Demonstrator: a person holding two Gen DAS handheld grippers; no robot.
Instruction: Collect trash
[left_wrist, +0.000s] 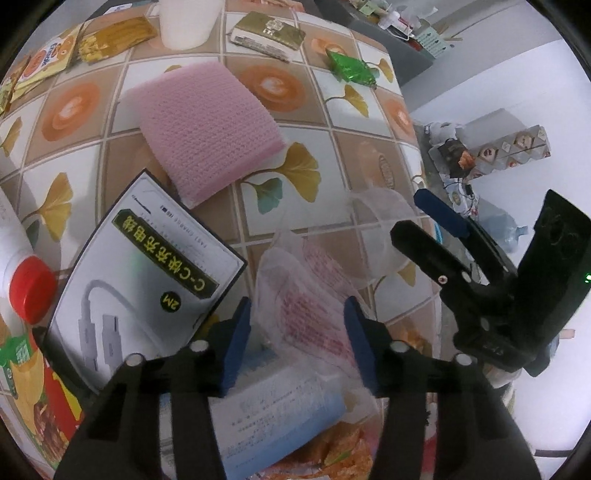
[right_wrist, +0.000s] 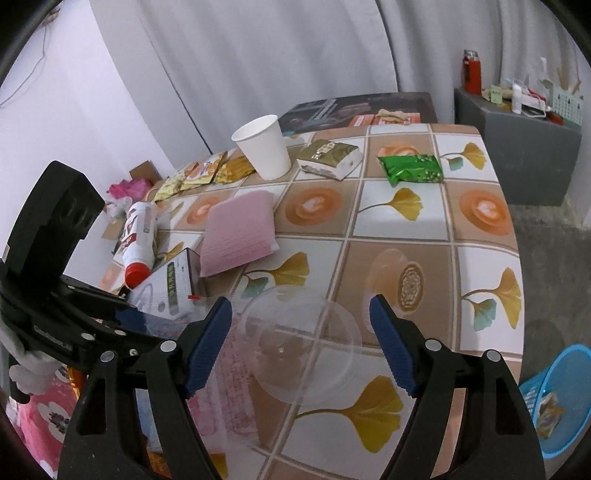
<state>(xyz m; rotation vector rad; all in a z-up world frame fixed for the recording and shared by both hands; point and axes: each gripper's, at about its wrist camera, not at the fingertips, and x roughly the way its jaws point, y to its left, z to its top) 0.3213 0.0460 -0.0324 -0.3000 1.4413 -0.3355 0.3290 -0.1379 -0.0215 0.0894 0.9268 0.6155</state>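
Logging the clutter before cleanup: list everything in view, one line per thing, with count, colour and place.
table: one, tile-and-leaf patterned cloth, under everything
paper cup: one, white, upright at far side
pink sponge pad: one, pink, mid table
green packet: one, green foil, far right
tissue pack: one, gold and white, beside the cup
snack wrappers: several, yellow, far left
bottle: one, white with red cap, lying at left edge
cable box: one, white, near left
clear lid: one, transparent, near edge
thin plastic bag: one, clear with red print, near edge
basket: one, blue, on floor at right
left hand-held gripper: one, black with blue pads, bag between them
right hand-held gripper: one, open, over the lid
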